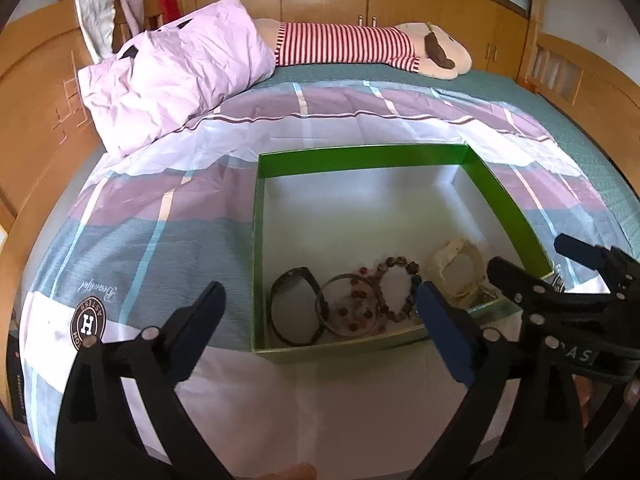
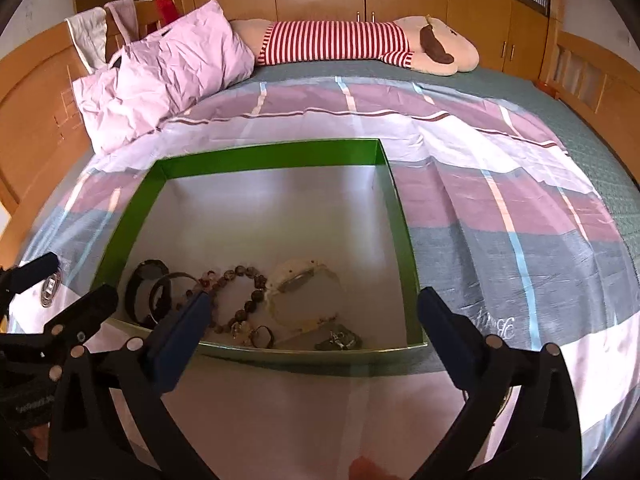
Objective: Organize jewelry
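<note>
Hovering over the bed, your left gripper (image 1: 320,328) and right gripper (image 2: 316,328) gape wide, empty; watches and bead bracelets (image 2: 240,300) already line the green cardboard box's (image 2: 264,156) near edge.

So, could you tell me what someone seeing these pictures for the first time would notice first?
Probably the bright green box lying open on the bed's patchwork cover, with the jewelry bunched at its near edge: a dark watch, a beaded bracelet and a pale cream watch. Next, the left gripper and right gripper, both open and empty, near that near edge. Behind lies a striped plush toy.
</note>
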Action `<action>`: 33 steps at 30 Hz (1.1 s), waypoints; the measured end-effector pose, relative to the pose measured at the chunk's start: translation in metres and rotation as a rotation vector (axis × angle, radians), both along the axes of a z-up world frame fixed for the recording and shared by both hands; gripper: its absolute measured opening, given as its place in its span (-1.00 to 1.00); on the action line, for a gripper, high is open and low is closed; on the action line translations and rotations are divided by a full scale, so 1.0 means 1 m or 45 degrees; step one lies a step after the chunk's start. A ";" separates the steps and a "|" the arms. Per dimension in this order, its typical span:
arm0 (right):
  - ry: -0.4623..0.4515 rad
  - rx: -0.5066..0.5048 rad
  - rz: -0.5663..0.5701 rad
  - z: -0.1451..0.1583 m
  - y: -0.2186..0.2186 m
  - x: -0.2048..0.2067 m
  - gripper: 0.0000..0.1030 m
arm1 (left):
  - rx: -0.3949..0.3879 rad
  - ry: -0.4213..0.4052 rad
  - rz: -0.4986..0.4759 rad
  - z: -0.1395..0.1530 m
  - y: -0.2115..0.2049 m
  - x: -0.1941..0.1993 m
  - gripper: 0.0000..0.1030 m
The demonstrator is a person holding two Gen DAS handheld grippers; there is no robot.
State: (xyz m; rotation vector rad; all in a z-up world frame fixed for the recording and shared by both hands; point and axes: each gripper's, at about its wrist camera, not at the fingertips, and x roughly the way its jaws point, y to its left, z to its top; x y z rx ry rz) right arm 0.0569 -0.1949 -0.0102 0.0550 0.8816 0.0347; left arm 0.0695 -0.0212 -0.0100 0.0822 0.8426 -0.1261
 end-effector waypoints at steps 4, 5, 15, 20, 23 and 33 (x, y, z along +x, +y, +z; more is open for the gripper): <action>-0.003 -0.003 0.002 0.000 0.000 0.000 0.97 | -0.003 0.008 0.003 0.001 -0.001 0.000 0.92; 0.000 0.000 0.006 0.000 0.000 0.000 0.97 | -0.012 0.010 0.001 0.001 -0.001 0.000 0.93; 0.011 -0.015 0.014 -0.003 0.002 0.001 0.97 | -0.020 0.025 0.006 0.000 0.000 0.001 0.96; 0.012 -0.028 0.015 -0.004 0.003 0.002 0.97 | -0.019 0.030 0.005 -0.002 -0.001 0.001 0.96; 0.014 -0.029 0.017 -0.005 0.003 0.002 0.97 | -0.015 0.032 0.003 -0.003 -0.001 0.001 0.96; 0.005 -0.058 0.018 -0.005 0.004 0.002 0.97 | -0.017 0.042 0.007 -0.003 0.001 0.002 0.96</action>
